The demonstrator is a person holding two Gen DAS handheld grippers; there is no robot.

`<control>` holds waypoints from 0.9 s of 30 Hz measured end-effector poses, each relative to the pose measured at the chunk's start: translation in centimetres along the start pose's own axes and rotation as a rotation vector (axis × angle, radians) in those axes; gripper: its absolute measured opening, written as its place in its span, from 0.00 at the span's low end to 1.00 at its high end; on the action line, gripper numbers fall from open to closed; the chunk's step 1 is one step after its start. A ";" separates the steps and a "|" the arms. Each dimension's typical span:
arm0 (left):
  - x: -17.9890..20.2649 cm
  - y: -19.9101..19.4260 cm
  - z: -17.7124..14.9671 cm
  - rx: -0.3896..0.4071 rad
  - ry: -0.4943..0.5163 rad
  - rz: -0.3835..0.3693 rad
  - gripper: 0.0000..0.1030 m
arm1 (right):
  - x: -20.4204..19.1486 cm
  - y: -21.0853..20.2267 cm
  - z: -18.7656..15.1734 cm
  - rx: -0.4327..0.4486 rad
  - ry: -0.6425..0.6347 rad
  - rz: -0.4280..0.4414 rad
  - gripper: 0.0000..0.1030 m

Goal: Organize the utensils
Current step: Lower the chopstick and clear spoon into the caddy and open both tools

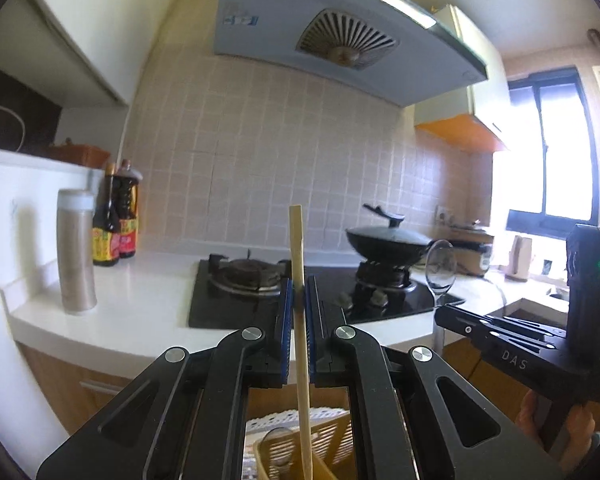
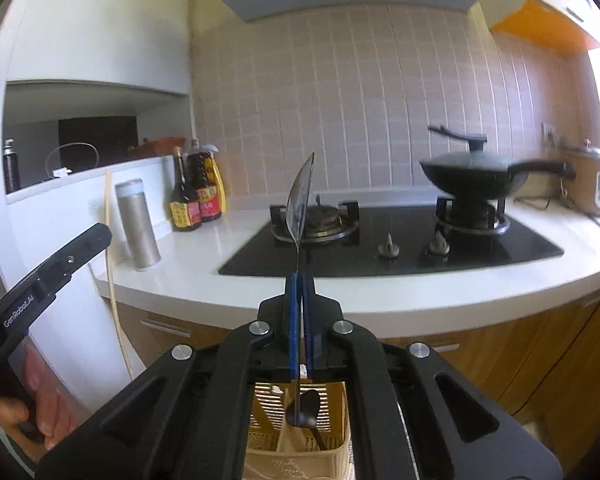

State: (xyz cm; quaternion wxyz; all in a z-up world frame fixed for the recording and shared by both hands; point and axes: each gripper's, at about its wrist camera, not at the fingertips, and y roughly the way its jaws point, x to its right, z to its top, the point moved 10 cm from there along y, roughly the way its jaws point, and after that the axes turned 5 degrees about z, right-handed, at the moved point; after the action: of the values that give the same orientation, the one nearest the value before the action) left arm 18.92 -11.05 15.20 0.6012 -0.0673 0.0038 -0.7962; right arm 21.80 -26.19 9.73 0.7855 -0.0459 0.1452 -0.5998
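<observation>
Two hand-held grippers grip utensils above the basket (image 2: 300,432): the left hand-held gripper (image 1: 299,292) clamps an upright chopstick (image 1: 299,280), the right hand-held gripper (image 2: 300,280) clamps a spoon (image 2: 300,200), bowl upward.

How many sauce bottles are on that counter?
2: a slim dark bottle and a bigger red-labelled bottle behind it, touching, beside the silver flask. More could be hidden behind them.
</observation>
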 end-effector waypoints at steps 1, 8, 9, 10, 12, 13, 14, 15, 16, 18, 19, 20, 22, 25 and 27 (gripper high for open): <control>-0.3 0.4 -0.5 -0.007 -0.002 0.004 0.04 | 0.1 0.4 -0.6 -0.006 0.001 -0.002 0.02; -2.1 2.2 -3.0 -0.048 -0.029 0.007 0.04 | 0.4 2.2 -4.0 -0.042 -0.019 -0.018 0.02; -2.2 2.2 -3.2 -0.052 -0.031 0.004 0.04 | 0.4 2.2 -4.2 -0.045 -0.021 -0.019 0.02; -2.2 2.3 -3.3 -0.055 -0.033 0.003 0.04 | 0.2 2.1 -4.4 -0.047 -0.025 -0.019 0.02; -2.2 2.4 -3.5 -0.065 -0.033 -0.008 0.04 | 0.0 1.9 -4.7 -0.047 -0.034 -0.022 0.02; -2.2 2.4 -3.6 -0.068 -0.030 -0.011 0.04 | 0.0 1.8 -4.7 -0.049 -0.038 -0.024 0.02; -2.2 2.4 -3.6 -0.072 -0.027 -0.015 0.05 | -0.1 1.6 -4.8 -0.053 -0.042 -0.026 0.02; -2.1 2.2 -3.7 -0.076 -0.022 -0.025 0.11 | -0.1 1.5 -4.9 -0.060 -0.043 -0.024 0.02; -2.0 2.0 -3.9 -0.088 -0.015 -0.032 0.16 | -0.2 1.3 -5.1 -0.076 -0.038 -0.014 0.03; -2.0 1.5 -3.8 -0.092 -0.009 -0.036 0.27 | -0.3 0.8 -5.5 -0.097 -0.030 0.009 0.03; -2.0 1.2 -3.8 -0.096 -0.007 -0.039 0.29 | -0.3 0.3 -5.7 -0.106 -0.025 0.013 0.04; -2.1 0.9 -3.7 -0.102 -0.008 -0.045 0.32 | -0.4 0.0 -5.8 -0.112 -0.019 0.020 0.04; -2.2 -0.2 -3.4 -0.112 -0.013 -0.061 0.36 | -0.5 -0.9 -6.1 -0.132 0.003 0.048 0.04; -2.4 -2.1 -2.7 -0.121 -0.011 -0.081 0.44 | -0.9 -3.0 -6.3 -0.145 0.035 0.082 0.04; -2.4 -3.5 -2.2 -0.123 -0.020 -0.096 0.46 | -1.2 -4.3 -6.2 -0.150 0.053 0.097 0.04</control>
State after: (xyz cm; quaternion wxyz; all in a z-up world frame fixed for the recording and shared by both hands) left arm 15.96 -7.92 13.13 0.5573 -0.1119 0.0435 -0.8216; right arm 15.76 -25.61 5.05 0.8039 -0.0819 0.2125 -0.5494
